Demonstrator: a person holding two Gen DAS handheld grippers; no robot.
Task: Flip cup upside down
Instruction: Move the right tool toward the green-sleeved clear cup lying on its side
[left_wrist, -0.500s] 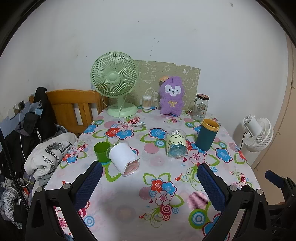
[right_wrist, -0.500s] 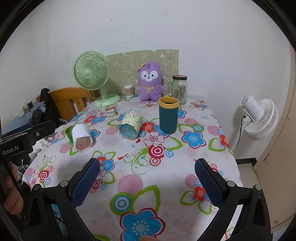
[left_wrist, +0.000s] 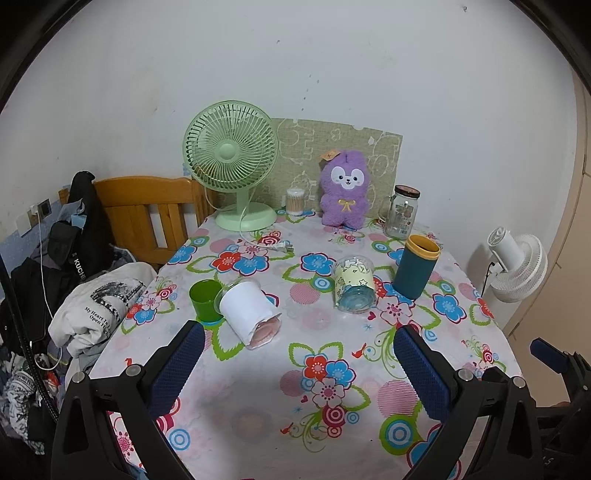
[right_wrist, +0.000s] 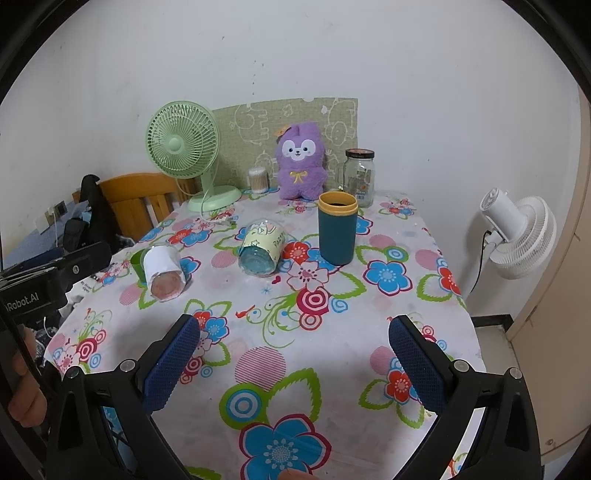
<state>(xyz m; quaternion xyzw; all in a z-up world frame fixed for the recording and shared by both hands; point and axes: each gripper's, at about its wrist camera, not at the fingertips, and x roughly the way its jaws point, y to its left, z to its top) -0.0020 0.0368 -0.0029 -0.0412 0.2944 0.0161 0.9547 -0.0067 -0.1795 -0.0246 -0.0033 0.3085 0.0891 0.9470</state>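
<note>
A: Teal cup (right_wrist: 338, 232)?

B: Upright on the bench (right_wrist: 332, 350), mouth up, yellow rim on top, long axis vertical. Probably the one to flip, going by the task, though cannot say for sure.

A: Seen from the right hand-held gripper (right_wrist: 294, 325)?

B: Ahead and slightly to the right, well apart. From the left hand-held gripper (left_wrist: 297, 332), ahead and further off to the right. Nearer to the right one, by the look of it.

A: Grip?

B: Spread wide and empty, left and right alike.

A: Nearby?

B: Printed cup (right_wrist: 262, 247) just beside it on the left, lying down, base toward the cameras. Further left, white cup (right_wrist: 164, 273) on its side next to green cup (left_wrist: 205, 301), upright.
</note>
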